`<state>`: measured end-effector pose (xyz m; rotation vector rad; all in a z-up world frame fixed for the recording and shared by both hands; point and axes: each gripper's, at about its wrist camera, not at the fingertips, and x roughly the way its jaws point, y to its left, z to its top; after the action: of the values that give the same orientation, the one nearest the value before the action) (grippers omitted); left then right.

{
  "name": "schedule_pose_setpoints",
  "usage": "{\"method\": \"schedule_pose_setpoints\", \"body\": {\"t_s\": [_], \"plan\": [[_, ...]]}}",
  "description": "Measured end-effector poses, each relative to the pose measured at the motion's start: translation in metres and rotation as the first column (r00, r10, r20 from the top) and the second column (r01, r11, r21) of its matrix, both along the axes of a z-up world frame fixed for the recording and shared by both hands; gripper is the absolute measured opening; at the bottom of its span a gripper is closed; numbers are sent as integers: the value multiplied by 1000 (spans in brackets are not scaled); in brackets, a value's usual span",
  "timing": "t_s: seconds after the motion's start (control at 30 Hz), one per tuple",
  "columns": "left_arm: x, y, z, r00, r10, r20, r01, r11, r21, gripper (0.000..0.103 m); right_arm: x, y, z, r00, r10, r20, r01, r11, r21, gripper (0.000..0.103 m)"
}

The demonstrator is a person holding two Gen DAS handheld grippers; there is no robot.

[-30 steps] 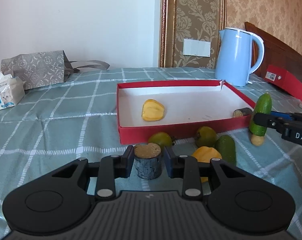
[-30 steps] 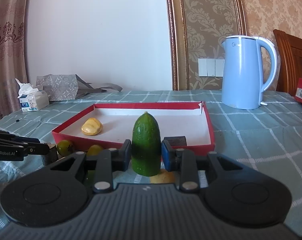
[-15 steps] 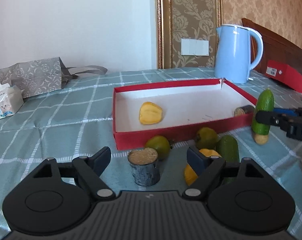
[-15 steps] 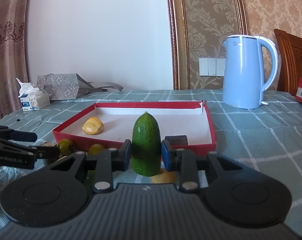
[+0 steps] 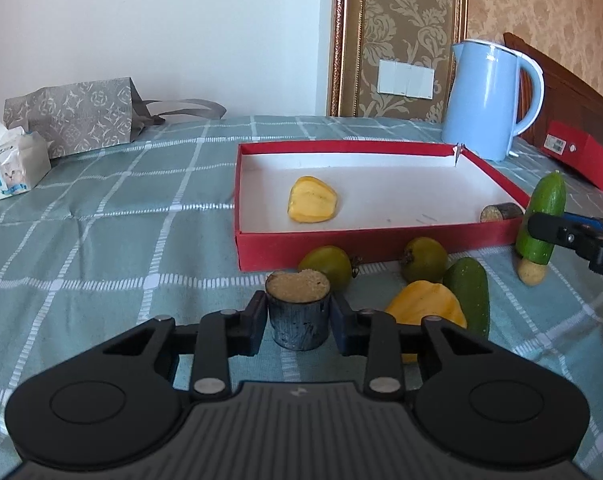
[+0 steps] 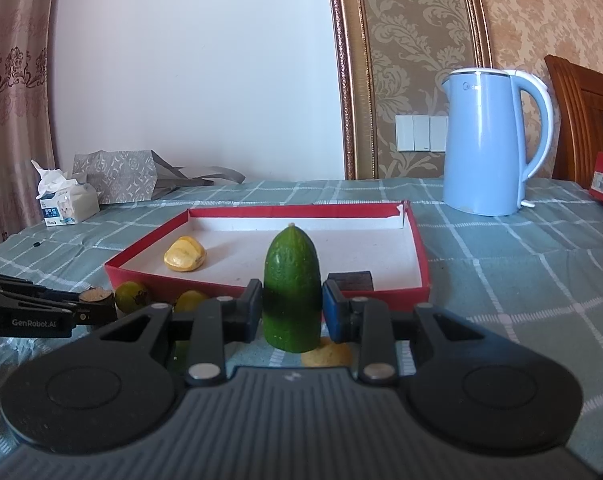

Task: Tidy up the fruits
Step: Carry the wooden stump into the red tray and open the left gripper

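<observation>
My left gripper (image 5: 298, 322) is shut on a dark sugarcane stub (image 5: 298, 312) with a tan cut top, just in front of the red box (image 5: 341, 242). My right gripper (image 6: 291, 308) is shut on a green cucumber half (image 6: 291, 286), held upright before the box's near right corner (image 6: 421, 292); it also shows in the left wrist view (image 5: 541, 216). The box holds a yellow fruit piece (image 5: 312, 200) and a second stub (image 5: 501, 212). Two green round fruits (image 5: 329, 266) (image 5: 425, 260), a yellow piece (image 5: 425, 310) and another cucumber half (image 5: 467, 292) lie on the cloth.
A blue kettle (image 5: 489, 100) stands behind the box's right corner. A small potato (image 5: 532, 273) sits under the held cucumber. A tissue pack (image 5: 9, 168) and a grey paper bag (image 5: 73, 116) are at the far left. A red carton (image 5: 577, 156) lies far right.
My left gripper opened half a second ago with the stub standing free, and has now shut on the stub again. My right gripper holds the cucumber almost still.
</observation>
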<state>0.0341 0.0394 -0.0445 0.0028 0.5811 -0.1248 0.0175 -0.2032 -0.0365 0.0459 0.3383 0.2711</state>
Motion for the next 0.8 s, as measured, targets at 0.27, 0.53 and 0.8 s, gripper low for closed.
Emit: {"method": "schedule_pose_setpoints", "body": {"t_s": [0.27, 0.53, 0.8], "plan": [[-4, 1, 27, 996, 1, 84, 0, 1000, -13, 32, -1, 1, 0, 1000, 5, 1, -5, 1000, -2, 30], [56, -26, 41, 997, -26, 73, 28, 999, -28, 32, 0, 0, 0, 1000, 5, -2, -5, 1000, -3, 30], [99, -58, 36, 997, -50, 63, 50, 999, 4, 32, 2, 1, 0, 1000, 6, -3, -6, 1000, -7, 30]]}}
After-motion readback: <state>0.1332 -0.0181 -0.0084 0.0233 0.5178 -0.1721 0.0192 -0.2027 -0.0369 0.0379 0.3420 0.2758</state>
